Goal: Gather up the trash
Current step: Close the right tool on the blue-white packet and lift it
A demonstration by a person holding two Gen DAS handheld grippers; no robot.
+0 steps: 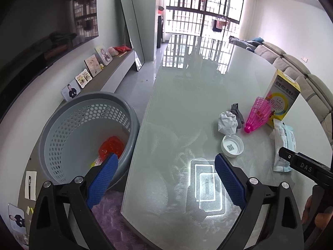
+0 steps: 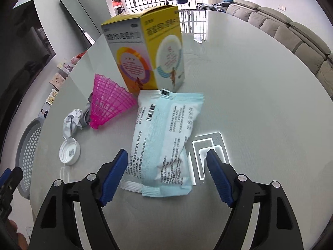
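Blue ribbed pads line both black two-finger grippers. Right gripper (image 2: 167, 166): jaws stand wide, astride the near end of a pale blue and white plastic wipes packet (image 2: 164, 143) lying flat on the glossy grey-white glass table (image 2: 260, 108); the left pad (image 2: 115, 175) sits just beside the packet's left edge, whether touching cannot be told; the right pad (image 2: 218, 177) stands apart from its right edge; the packet's far end reaches to the foot of an upright yellow and grey cardboard medicine box (image 2: 145, 52).

Left of the packet: a pink plastic shuttlecock (image 2: 108, 104) on its side; a crumpled ball of white paper (image 2: 71, 123); a white round bottle cap (image 2: 69, 151) lying open side up; a grey scrap (image 2: 86, 114) behind the paper, mostly hidden, its kind not discernible.

Left gripper (image 1: 166, 175): jaws wide with nothing between them, straddling the table's left edge; one pad (image 1: 104, 179) over a grey perforated plastic basket (image 1: 68, 120) standing on the floor beside the table, the other (image 1: 229, 179) over the glass.

Inside the basket: a red crinkled wrapper (image 1: 111, 148) and a yellowish scrap (image 1: 96, 162), both partly covered by the pad.

Bright rectangular reflections of a ceiling lamp (image 2: 210, 152) overlie the glass near both grippers; print on packet and box is too small to read; the right gripper's black body (image 1: 306, 166) is cut by the left view's edge.
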